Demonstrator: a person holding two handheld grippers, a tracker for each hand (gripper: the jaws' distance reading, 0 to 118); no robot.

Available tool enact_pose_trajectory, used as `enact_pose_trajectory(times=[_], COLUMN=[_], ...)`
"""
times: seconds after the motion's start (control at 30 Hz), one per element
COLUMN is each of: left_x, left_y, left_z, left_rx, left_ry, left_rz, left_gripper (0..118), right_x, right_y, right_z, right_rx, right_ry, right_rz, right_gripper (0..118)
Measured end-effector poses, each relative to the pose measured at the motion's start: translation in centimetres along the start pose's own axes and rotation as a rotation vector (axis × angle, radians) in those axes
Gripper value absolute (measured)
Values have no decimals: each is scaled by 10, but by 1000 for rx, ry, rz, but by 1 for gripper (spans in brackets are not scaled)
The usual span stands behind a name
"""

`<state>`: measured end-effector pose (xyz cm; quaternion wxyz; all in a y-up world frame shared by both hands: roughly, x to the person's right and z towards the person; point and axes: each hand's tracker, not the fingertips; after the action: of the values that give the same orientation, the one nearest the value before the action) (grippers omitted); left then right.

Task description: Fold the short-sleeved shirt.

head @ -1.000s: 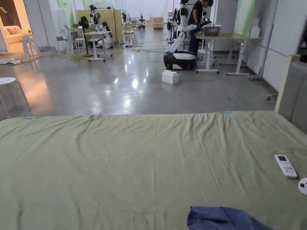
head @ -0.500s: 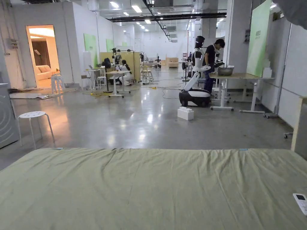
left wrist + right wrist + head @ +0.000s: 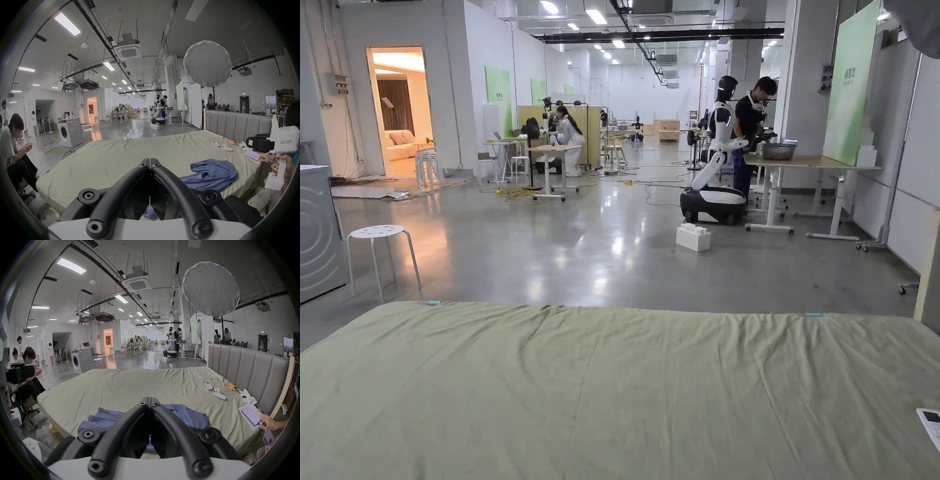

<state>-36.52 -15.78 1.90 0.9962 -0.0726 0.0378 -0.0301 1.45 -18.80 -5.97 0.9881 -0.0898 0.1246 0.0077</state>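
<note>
A crumpled blue short-sleeved shirt (image 3: 212, 175) lies on the green bed sheet (image 3: 612, 387) close to the bed's near edge. In the left gripper view, my left gripper (image 3: 150, 160) is shut with nothing between its jaws, held off to the left of the shirt. A hand at the right holds the other gripper's white handle (image 3: 281, 162). My right gripper (image 3: 149, 400) is also shut and holds nothing. It hovers over the shirt (image 3: 186, 416) without touching it, and its arms hide part of the cloth.
A white remote (image 3: 208, 385), a white controller (image 3: 219, 393), orange tools (image 3: 228, 386) and a phone on paper (image 3: 250, 415) under a hand lie by the grey headboard (image 3: 243, 366). Seated people (image 3: 11, 142), a washing machine (image 3: 71, 133) and a stool (image 3: 378, 232) stand at the left.
The head camera has tilted up, so the blue shirt has slid out of the bottom of its picture and more of the hall shows. Nothing on the bed has moved.
</note>
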Motion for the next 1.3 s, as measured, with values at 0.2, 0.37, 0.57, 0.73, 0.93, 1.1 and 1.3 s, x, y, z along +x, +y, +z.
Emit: enact_pose_trajectory(times=[0.2,0.37,0.57,0.73,0.93,1.1,1.3], left_x=[2,0,-16,-22,-8,-29,-4], left_y=[0,-2,-1,-30,-104,-154,-178], left_z=[-7,-26,-85,-188,-311,-372,-377], left_rx=[-4,-77,-178,-412,-617,-1079,-1144], left_ry=[-16,-49,-140,-203,-170,332,364], left_rz=[-20,57,155,225,144,-539,-554], left_gripper=[0,0,0,80,95,83,68], right_x=[2,2,4,12,27,44,57], right_y=[-3,-8,-22,-40,-58,-69,-81], right_z=[-3,-7,-20,-29,-26,-10,-1], right_rx=[-1,-23,-74,-135,-223,-279,-338], right_ry=[-6,3,8,-4,-48,-134,-195], right_rz=[-8,-8,-2,-42,-40,-70,-72], right_gripper=[0,0,0,0,0,0,0])
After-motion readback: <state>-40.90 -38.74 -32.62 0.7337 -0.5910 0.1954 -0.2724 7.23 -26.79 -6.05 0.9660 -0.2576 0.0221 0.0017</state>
